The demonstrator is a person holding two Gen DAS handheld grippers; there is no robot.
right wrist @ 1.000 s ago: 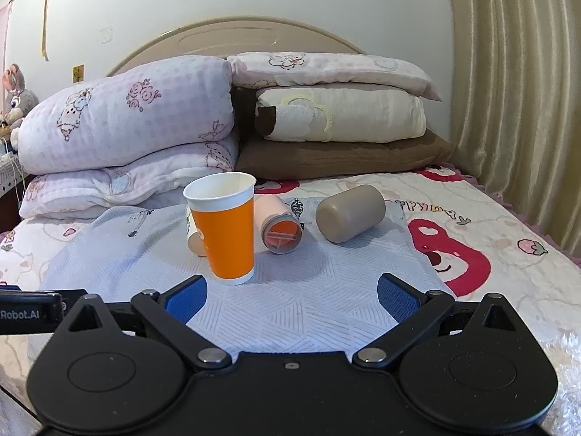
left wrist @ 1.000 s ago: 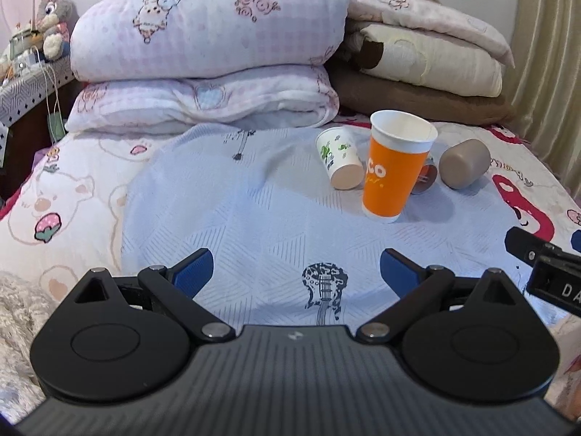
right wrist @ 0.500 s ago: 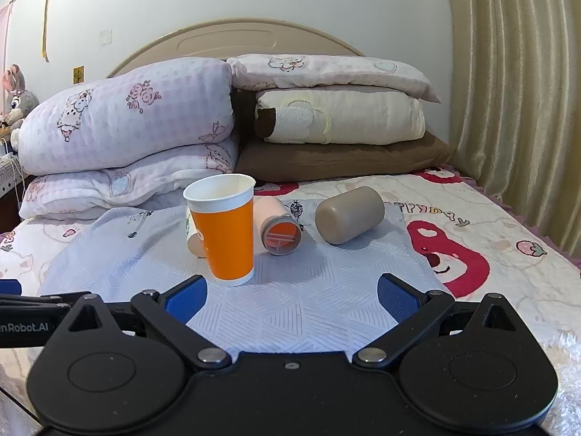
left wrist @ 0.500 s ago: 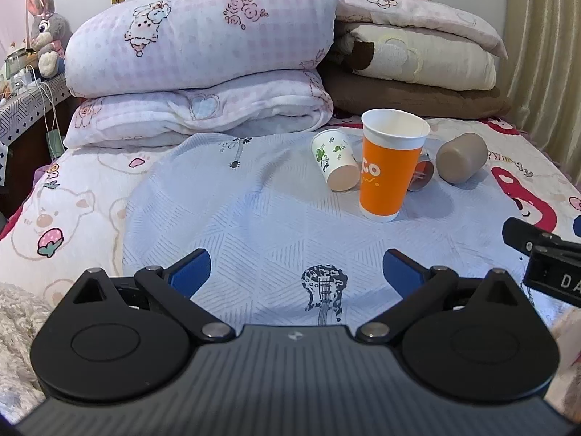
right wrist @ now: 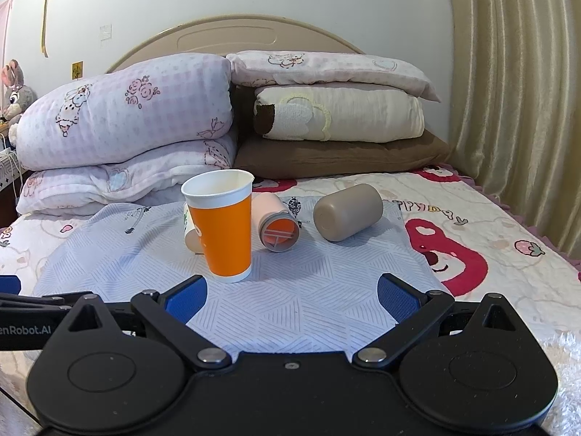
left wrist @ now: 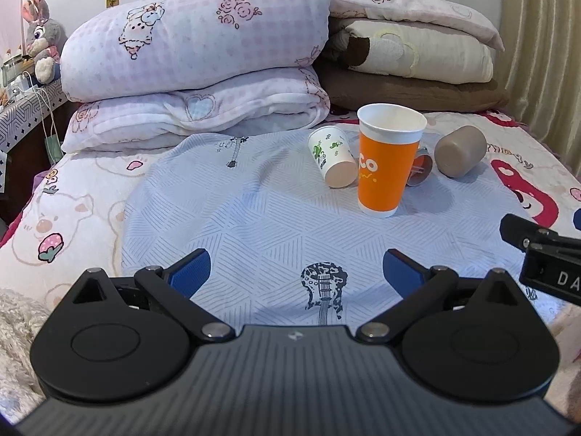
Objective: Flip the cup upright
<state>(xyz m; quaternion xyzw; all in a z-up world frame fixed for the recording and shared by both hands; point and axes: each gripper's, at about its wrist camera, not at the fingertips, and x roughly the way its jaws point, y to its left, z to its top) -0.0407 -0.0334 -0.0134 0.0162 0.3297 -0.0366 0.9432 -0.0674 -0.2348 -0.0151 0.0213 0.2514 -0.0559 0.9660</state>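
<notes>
An orange paper cup (left wrist: pixel 385 160) (right wrist: pixel 223 230) stands upright on a light blue cloth (left wrist: pixel 254 210) (right wrist: pixel 308 290) on the bed. A small white cup with green print (left wrist: pixel 331 155) (right wrist: pixel 190 234) lies on its side just left of it. A pink cup with an orange base (right wrist: pixel 276 227) (left wrist: pixel 419 170) and a taupe cup (left wrist: pixel 459 150) (right wrist: pixel 348 212) lie on their sides to its right. My left gripper (left wrist: pixel 294 270) and right gripper (right wrist: pixel 292 292) are both open and empty, well short of the cups.
Stacked pillows and folded quilts (left wrist: pixel 203 61) (right wrist: pixel 326 116) fill the head of the bed behind the cups. A curtain (right wrist: pixel 515 101) hangs on the right. A side table with a plush rabbit (left wrist: pixel 40 36) stands at the left.
Both grippers have drawn back and risen slightly, so the cups sit a little farther off. The cups have not moved. Both stay open.
</notes>
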